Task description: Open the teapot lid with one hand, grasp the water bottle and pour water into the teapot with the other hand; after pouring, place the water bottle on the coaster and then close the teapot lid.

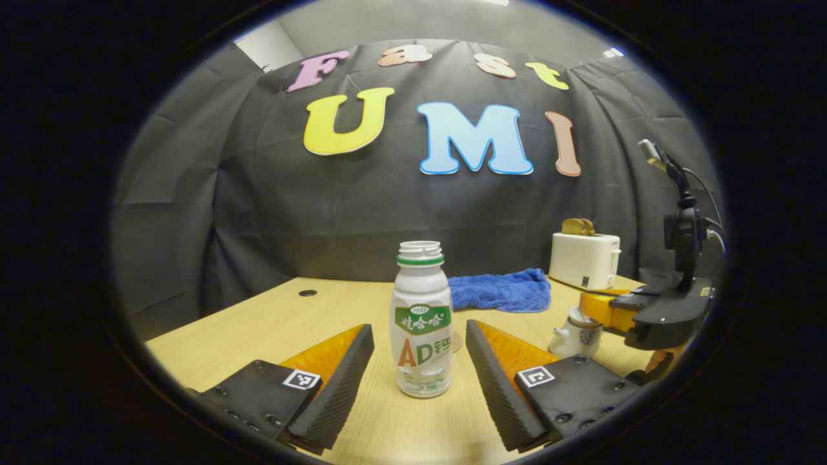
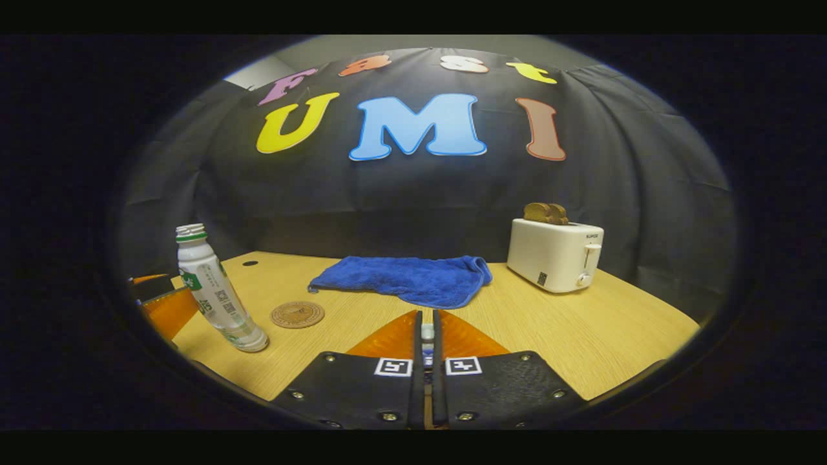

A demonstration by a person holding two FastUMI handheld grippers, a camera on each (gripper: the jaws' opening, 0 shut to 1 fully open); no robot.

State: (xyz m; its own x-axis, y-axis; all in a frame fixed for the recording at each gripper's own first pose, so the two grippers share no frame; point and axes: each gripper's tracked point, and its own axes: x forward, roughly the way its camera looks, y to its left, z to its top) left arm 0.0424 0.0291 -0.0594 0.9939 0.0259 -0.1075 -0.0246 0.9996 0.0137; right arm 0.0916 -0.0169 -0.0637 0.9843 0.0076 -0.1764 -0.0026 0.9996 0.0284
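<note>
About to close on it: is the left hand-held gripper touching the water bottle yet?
Apart. The left gripper view shows the left hand-held gripper open, with bare table on both sides of the water bottle.

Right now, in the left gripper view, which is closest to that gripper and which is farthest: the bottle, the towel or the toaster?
1. Bottle: nearest, upright between the open fingers of the left gripper, touching neither.
2. Towel: farther back, a little to the right.
3. Toaster: farthest, at the back right by the wall.
</note>
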